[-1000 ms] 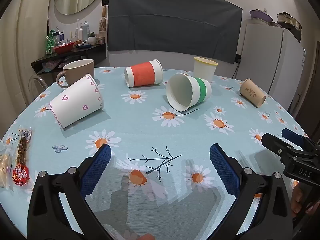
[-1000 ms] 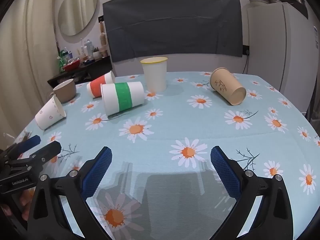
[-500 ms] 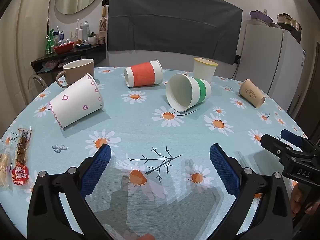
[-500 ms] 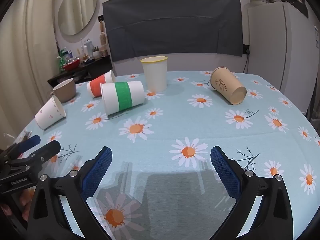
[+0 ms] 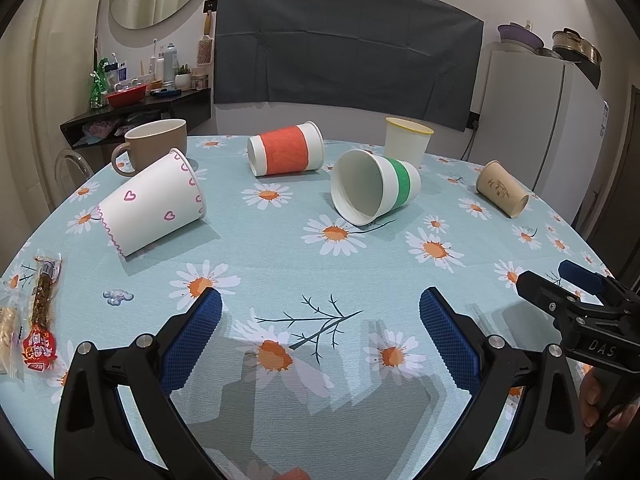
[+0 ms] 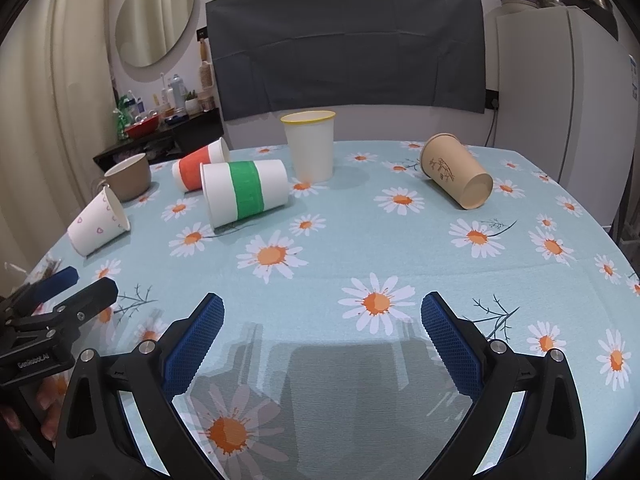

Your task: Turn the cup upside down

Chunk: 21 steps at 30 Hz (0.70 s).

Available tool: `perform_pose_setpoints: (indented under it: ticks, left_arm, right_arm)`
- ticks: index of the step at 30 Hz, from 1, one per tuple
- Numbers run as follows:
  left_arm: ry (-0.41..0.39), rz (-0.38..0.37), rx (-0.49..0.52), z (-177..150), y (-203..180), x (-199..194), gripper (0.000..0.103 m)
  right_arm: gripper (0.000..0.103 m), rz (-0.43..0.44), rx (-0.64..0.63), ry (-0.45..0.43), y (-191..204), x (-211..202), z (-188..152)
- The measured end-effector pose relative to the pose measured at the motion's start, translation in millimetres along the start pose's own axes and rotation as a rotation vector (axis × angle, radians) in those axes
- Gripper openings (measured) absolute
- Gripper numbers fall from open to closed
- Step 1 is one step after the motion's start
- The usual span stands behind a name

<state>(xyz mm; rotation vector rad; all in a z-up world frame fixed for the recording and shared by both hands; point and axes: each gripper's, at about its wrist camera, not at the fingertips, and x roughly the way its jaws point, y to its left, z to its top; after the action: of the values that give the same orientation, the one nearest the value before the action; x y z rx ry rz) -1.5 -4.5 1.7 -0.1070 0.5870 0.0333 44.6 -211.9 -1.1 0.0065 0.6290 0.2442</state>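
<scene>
Several cups sit on a round daisy-print table [image 5: 280,264]. On their sides lie a white heart-print cup [image 5: 154,202] [image 6: 98,226], a red-banded cup [image 5: 286,154] [image 6: 200,168], a green-banded cup [image 5: 374,188] [image 6: 244,192] and a brown paper cup [image 5: 502,188] [image 6: 456,176]. A yellow-rimmed white cup [image 5: 406,140] [image 6: 310,146] and a brown mug [image 5: 156,146] [image 6: 130,176] stand upright. My left gripper [image 5: 320,316] and right gripper [image 6: 322,316] are open and empty, low over the near table, well short of the cups.
Snack packets [image 5: 40,320] lie at the table's left edge. A dark shelf with bottles and a red bowl [image 5: 132,96] stands behind left. A white fridge [image 5: 540,120] stands behind right. Each gripper shows in the other's view, the right [image 5: 576,304] and the left [image 6: 52,312].
</scene>
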Motion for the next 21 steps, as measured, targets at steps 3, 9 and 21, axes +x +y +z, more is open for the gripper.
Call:
perform_pose_setpoints:
  ticks: [3,9,21]
  left_arm:
    - [-0.001,-0.001,0.0,0.5,-2.3,2.1,0.097]
    - [-0.002,-0.005,-0.002,-0.1,-2.4,2.6,0.097]
    - [0.003,-0.015,-0.008,2.2,1.2,1.2,0.097]
  right_arm:
    - [0.095,0.002,0.001,0.004,-0.6,0.9,0.4]
    - [0.095,0.004,0.0,0.01,0.2,2.3,1.0]
    - [0.095,0.004,0.0,0.009,0.1,2.1,0.9]
